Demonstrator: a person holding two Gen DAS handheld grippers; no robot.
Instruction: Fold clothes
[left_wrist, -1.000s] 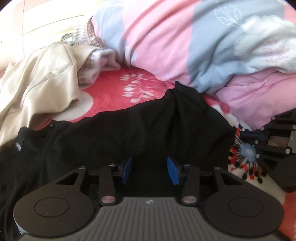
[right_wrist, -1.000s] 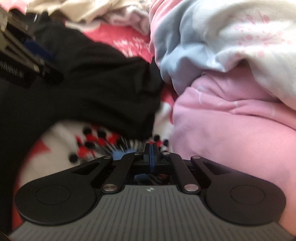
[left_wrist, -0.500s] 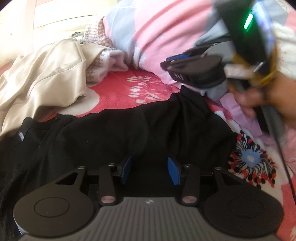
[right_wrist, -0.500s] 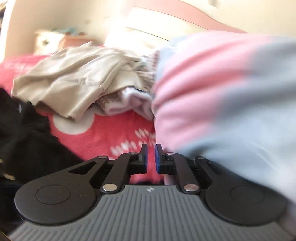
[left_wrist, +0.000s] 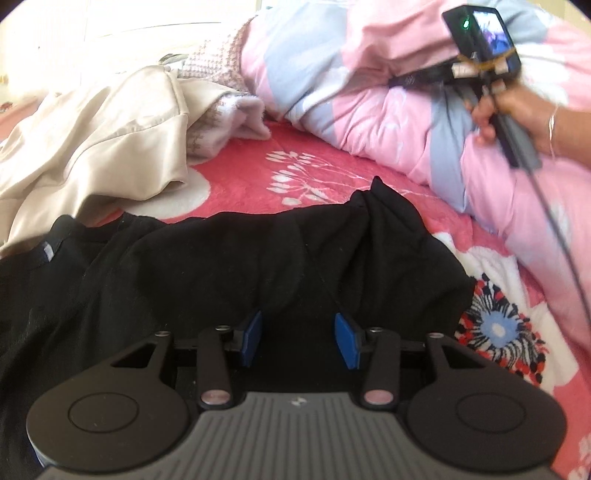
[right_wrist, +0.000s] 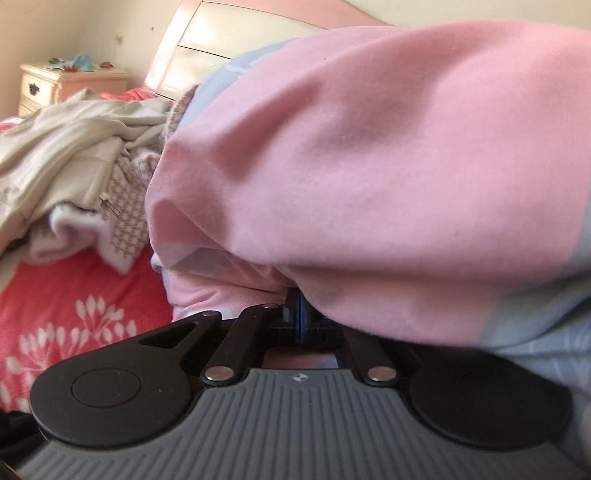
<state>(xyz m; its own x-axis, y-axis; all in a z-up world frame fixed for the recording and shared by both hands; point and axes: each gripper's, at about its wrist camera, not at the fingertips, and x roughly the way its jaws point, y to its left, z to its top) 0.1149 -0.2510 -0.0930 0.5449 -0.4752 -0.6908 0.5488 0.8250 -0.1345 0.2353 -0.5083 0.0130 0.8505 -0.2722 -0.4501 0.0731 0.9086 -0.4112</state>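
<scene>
My left gripper (left_wrist: 298, 341) hovers half-open, empty, over the black garment (left_wrist: 229, 266) just ahead, whose long axis runs left-right, one corner peaked away from me. My right gripper (right_wrist: 300, 317), pinched shut on nothing, noses against the pink quilt (right_wrist: 369, 147), presumably to clear folding room.

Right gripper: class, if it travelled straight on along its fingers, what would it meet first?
Most likely the pink and blue quilt. The right gripper is shut and the bulging fabric already covers its fingertips, so contact looks immediate, though depth is hard to judge here.
</scene>
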